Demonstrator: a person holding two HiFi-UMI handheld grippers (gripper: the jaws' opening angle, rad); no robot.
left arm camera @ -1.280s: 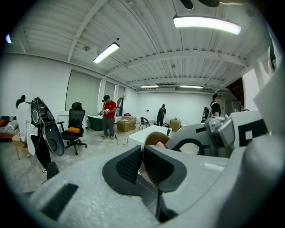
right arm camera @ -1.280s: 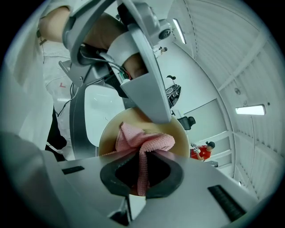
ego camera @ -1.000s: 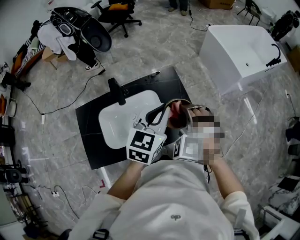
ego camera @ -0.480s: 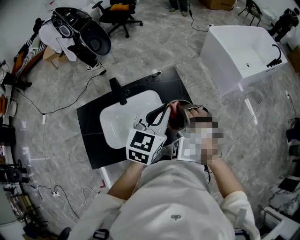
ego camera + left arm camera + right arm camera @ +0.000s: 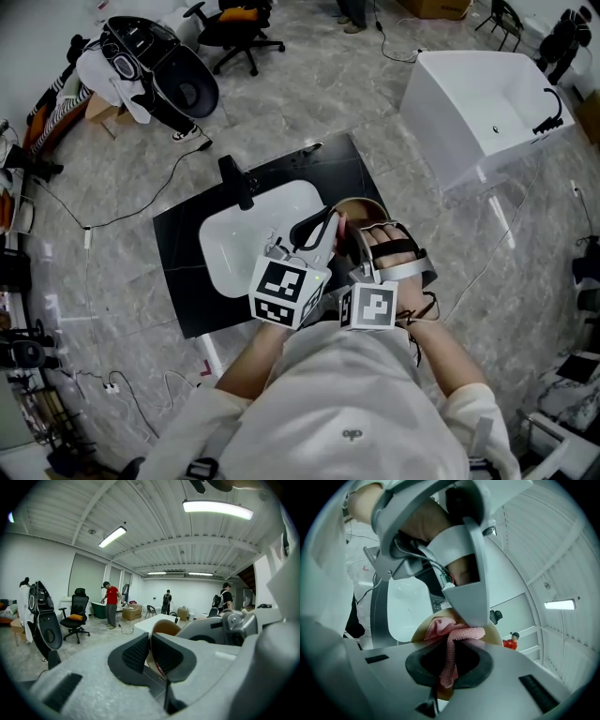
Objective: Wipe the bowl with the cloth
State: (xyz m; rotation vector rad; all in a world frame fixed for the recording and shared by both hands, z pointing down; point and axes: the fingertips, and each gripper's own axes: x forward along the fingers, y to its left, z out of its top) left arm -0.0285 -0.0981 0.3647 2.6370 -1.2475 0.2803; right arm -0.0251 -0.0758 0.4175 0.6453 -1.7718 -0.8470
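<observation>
There are 2 tongs, the left tongs (image 5: 150, 653) and the right tongs (image 5: 449, 663), and 2 marker cubes (image 5: 286, 291), 1 on each. There is 1 bowl (image 5: 164, 626) and 1 pink cloth (image 5: 454, 634). 1 black desk (image 5: 187, 272) holds 1 white sink (image 5: 244, 248) with 1 black faucet (image 5: 236, 183). Beyond it are 1 white bathtub (image 5: 478, 103) and 1 office chair (image 5: 239, 28) with 1 orange cushion. The left gripper view shows 3 people (image 5: 111, 603) standing, 2 cardboard boxes (image 5: 131, 613) and 4 lit ceiling lights (image 5: 218, 509).
</observation>
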